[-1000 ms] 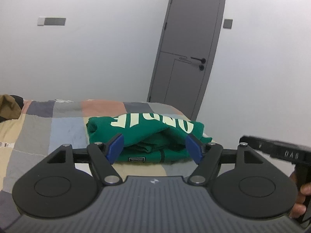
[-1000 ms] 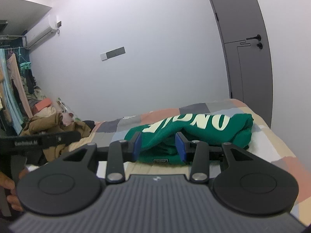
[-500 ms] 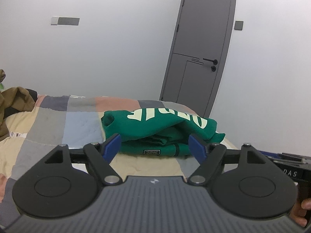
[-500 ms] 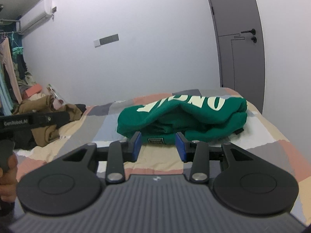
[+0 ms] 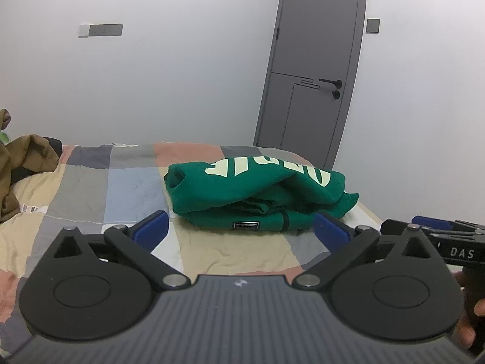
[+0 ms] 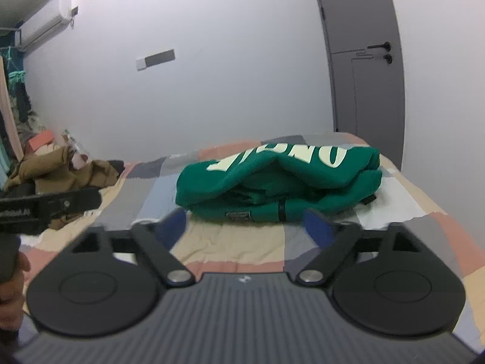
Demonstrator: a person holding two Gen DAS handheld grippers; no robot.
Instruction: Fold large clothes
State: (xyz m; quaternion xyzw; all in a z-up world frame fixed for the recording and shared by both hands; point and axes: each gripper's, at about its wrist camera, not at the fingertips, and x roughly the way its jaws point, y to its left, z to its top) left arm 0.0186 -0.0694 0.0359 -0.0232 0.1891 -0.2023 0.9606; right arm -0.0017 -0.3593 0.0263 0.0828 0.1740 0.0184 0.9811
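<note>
- Now that both tools have let go and pulled back, the green sweatshirt [image 5: 257, 194] lies by itself in a folded bundle on the patchwork bed cover [image 5: 91, 194], near the far end of the bed, close to the door
- A moment ago the blue pads were right at the front edge of the bundle; now there is a strip of bare cover between them and it
- That looks like the fold is finished, or almost, though the top layer is still puffed up and not flat
- The left gripper [image 5: 242, 230] has just been opening, and its two blue pads are spread far apart with nothing between them
- The right gripper [image 6: 245, 226] has just been opening too, with its pads apart and nothing pinched
- The bed cover is soft, with squares of grey, blue, pink and tan, and it is a bit wrinkled
- A grey door [image 5: 315, 69] stands shut in the plain white wall behind the bed
- A brown heap of clothes [image 6: 63, 170] sits at the left side of the bed, well apart from the sweatshirt
- An air conditioner [image 6: 45, 24] hangs high on the wall
</note>
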